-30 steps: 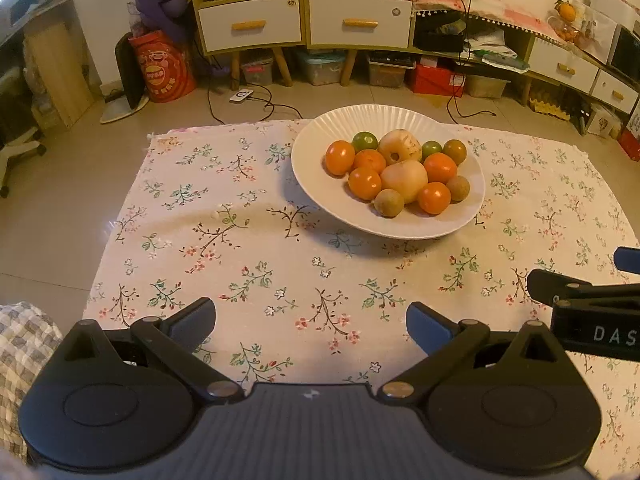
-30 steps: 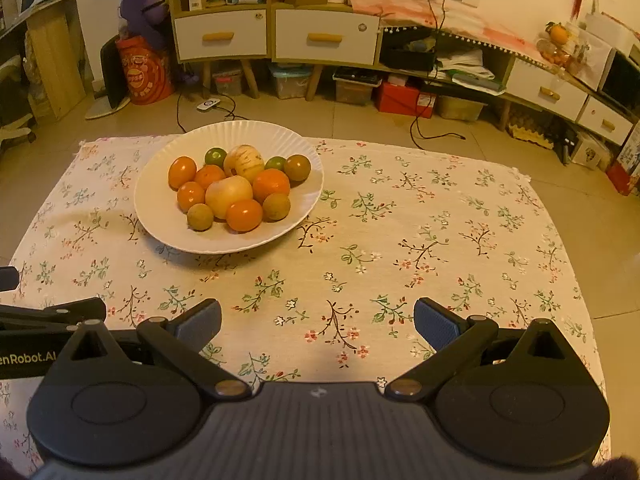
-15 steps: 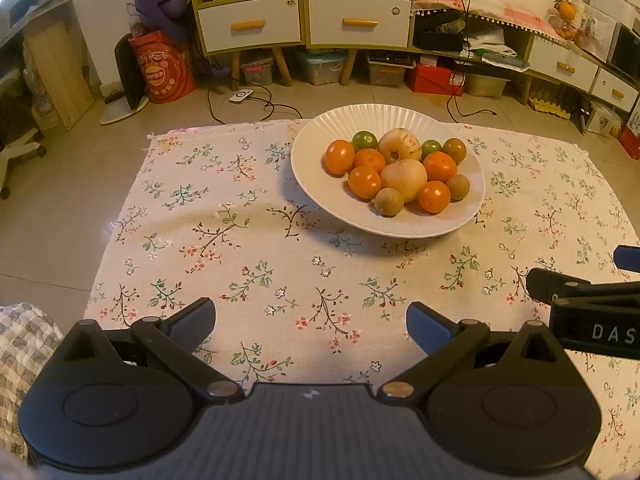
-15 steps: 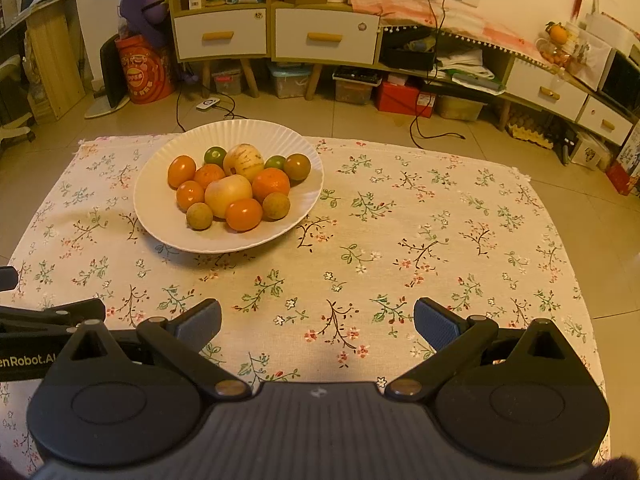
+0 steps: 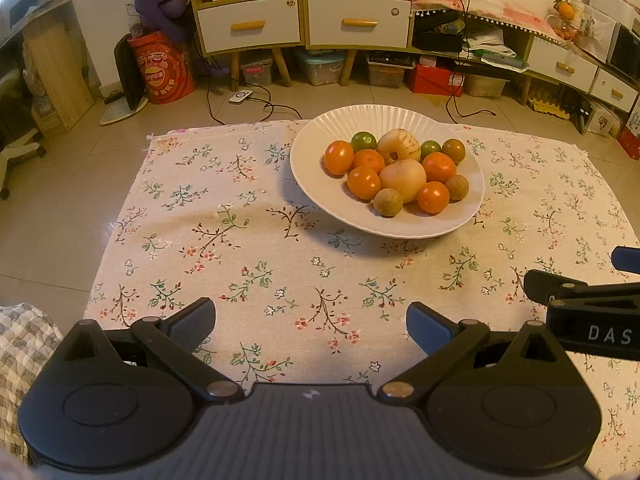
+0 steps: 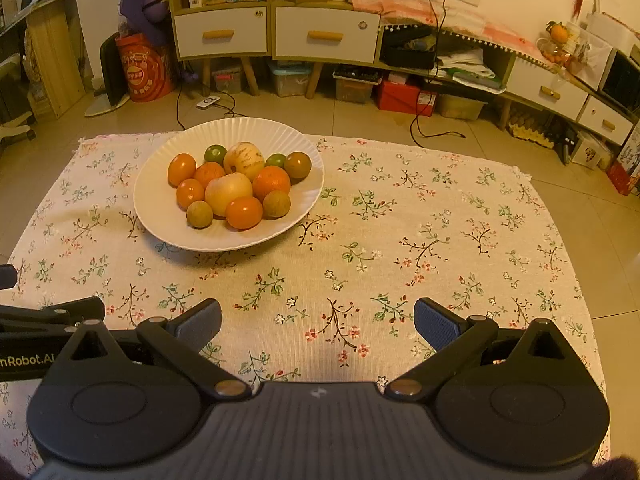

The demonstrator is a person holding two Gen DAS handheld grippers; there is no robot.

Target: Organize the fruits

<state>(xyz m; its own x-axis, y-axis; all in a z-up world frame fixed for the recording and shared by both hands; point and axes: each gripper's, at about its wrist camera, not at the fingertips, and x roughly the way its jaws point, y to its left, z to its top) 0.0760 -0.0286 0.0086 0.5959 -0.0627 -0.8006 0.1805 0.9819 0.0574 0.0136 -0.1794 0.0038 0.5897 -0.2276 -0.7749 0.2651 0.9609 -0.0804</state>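
A white ribbed plate (image 5: 312, 176) (image 6: 152, 208) sits on the floral cloth and holds several fruits: orange tomatoes (image 5: 338, 157) (image 6: 244, 212), mandarins (image 5: 439, 167), two pale melons (image 5: 402, 175) (image 6: 228, 188), green tomatoes (image 5: 363, 142) and small brown fruits (image 5: 388, 201) (image 6: 199, 214). My left gripper (image 5: 311, 324) is open and empty, low over the cloth near its front edge, well short of the plate. My right gripper (image 6: 317, 322) is open and empty, to the right of the left one; its side shows in the left wrist view (image 5: 580, 300).
The floral cloth (image 5: 240, 240) (image 6: 440, 220) lies on a tiled floor. Behind it stand a cabinet with drawers (image 5: 304, 20), a red tub (image 5: 166, 68), storage boxes, cables and a remote (image 5: 240, 96). A checked fabric (image 5: 24, 344) lies at the left.
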